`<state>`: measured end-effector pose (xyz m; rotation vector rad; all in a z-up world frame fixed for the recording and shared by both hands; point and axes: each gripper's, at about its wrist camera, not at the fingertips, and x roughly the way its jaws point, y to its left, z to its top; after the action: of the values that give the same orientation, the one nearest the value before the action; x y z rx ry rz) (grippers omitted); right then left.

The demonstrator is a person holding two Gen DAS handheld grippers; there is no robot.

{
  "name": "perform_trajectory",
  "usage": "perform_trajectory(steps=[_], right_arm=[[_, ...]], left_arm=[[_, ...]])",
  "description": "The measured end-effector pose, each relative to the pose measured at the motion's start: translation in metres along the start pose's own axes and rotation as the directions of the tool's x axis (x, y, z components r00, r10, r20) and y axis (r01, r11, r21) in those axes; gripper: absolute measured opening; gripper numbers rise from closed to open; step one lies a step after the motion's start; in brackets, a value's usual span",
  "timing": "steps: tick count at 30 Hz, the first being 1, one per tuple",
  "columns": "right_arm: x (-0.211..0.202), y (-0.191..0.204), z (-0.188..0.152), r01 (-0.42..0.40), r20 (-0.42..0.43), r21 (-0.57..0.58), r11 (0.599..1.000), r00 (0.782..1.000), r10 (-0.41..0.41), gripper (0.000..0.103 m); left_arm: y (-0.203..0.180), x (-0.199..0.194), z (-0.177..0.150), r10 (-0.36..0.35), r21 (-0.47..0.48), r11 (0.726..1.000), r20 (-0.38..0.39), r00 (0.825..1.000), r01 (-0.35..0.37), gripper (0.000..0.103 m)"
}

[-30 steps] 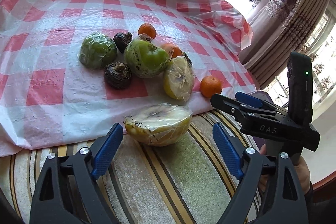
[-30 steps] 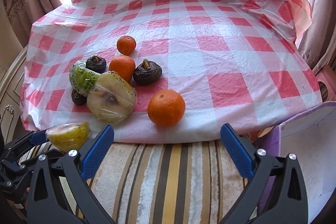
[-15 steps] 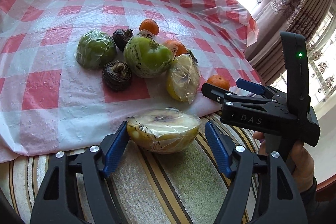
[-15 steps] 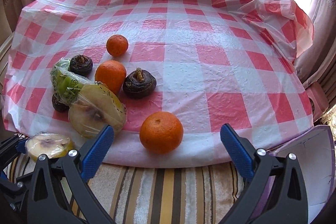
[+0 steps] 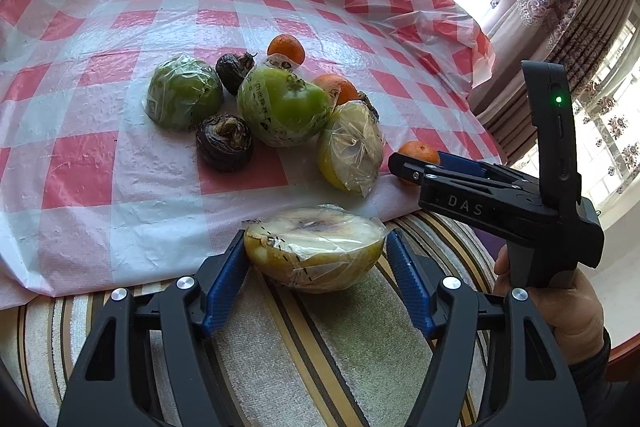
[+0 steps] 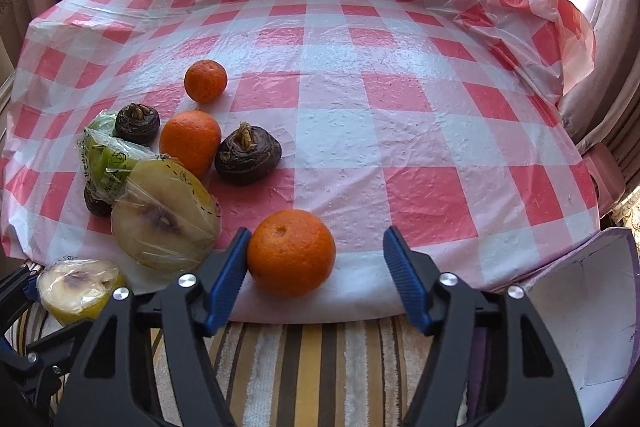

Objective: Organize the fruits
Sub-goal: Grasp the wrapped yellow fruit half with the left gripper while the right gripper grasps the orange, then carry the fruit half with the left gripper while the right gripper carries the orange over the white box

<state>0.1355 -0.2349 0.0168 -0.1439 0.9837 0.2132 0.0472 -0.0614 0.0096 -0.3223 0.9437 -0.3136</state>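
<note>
Right wrist — far tangerine point(image 6: 205, 80) unobstructed, green fruit point(image 6: 105, 155) half-hidden

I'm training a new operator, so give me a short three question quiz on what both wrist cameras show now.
1. True or false: both pads of the right gripper press on the nearest orange.
2. What sits between the left gripper's fingers? A a dark bulb; B a wrapped half fruit; C a green tomato.
3. How many oranges lie on the checked cloth in the right wrist view?
Key: 1 false: its jaws have just been closing around the orange, but one pad is clear. 2 B: those jaws have just been closing too; both pads now meet the fruit. 3 three.
</note>
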Motion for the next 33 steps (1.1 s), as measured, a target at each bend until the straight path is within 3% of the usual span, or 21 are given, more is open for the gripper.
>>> perform_trajectory(steps=[3, 6, 15, 21, 28, 33], right_arm=[[-0.001, 0.005, -0.001, 0.008, 0.006, -0.024, 1.0, 1.0, -0.008, 0.059], [-0.004, 0.006, -0.003, -0.011, 0.013, -0.032, 0.999, 1.0, 0.012, 0.042], [-0.024, -0.011, -0.008, -0.049, 0.066, 0.0, 0.999, 0.997, 0.049, 0.041], [-0.051, -0.049, -0.019, -0.041, 0.099, 0.065, 0.997, 0.995, 0.035, 0.041], [-0.084, -0.118, -0.038, 0.034, 0.135, 0.167, 0.985, 0.989, -0.057, 0.041], [-0.09, -0.167, -0.057, 0.098, 0.116, 0.237, 0.967, 0.985, -0.129, 0.041]], left_arm=[[0.0, 0.0, -0.001, 0.007, 0.005, 1.0, 0.001, 1.0, -0.007, 0.063], [-0.002, -0.001, -0.002, 0.018, 0.014, 1.0, 0.006, 1.0, -0.018, 0.061], [-0.014, -0.007, -0.002, 0.051, 0.065, 0.997, 0.024, 0.998, -0.052, 0.06], [-0.034, -0.01, 0.003, 0.05, 0.13, 0.99, 0.039, 0.998, -0.055, 0.06], [-0.081, 0.001, 0.015, 0.008, 0.233, 0.972, 0.031, 0.999, -0.015, 0.06], [-0.13, 0.018, 0.022, -0.037, 0.337, 0.941, 0.016, 0.999, 0.029, 0.06]])
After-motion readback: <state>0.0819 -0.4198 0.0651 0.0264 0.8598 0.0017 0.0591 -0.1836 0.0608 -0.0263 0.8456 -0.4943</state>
